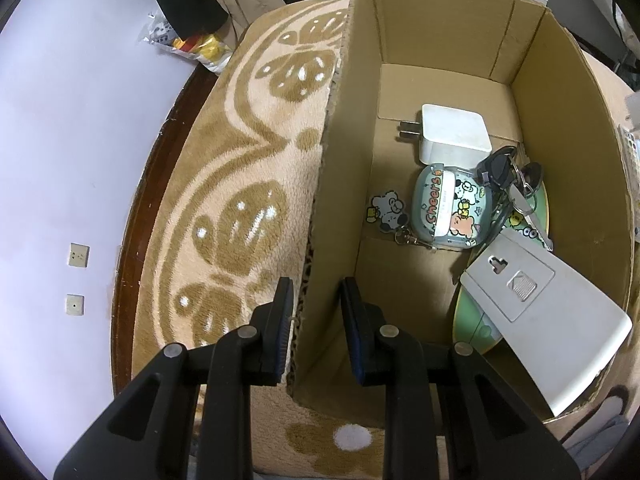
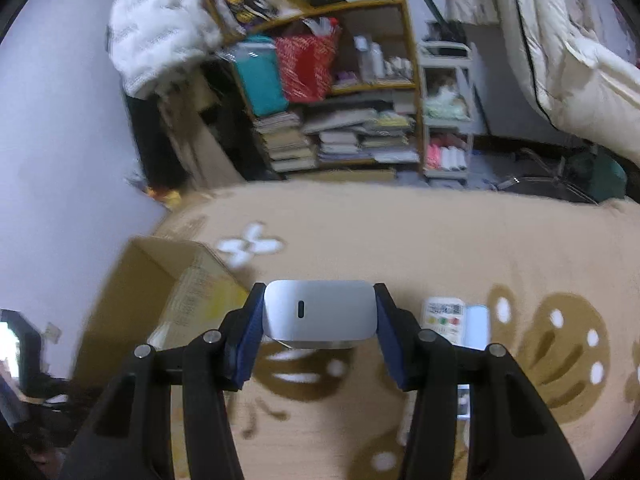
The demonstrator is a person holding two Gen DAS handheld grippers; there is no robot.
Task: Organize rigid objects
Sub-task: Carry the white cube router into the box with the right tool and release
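Brown-and-cream patterned carpet lay under a cardboard box that held a white charger, keys and a cartoon case. Left tool stood spread astride the box's near left wall. Right tool pinched a silver mouse above the carpet, with the box to its left and a remote just right.

Cardboard box sits open-topped on the patterned rug. Inside, on its floor: white plug adapter lying flat, prongs pointing left; cartoon "Cheers" case with a bear charm just beside it; dark key bunch; grey-white flat panel tilted over a green disc (mostly hidden). Silver rounded mouse held above the rug.
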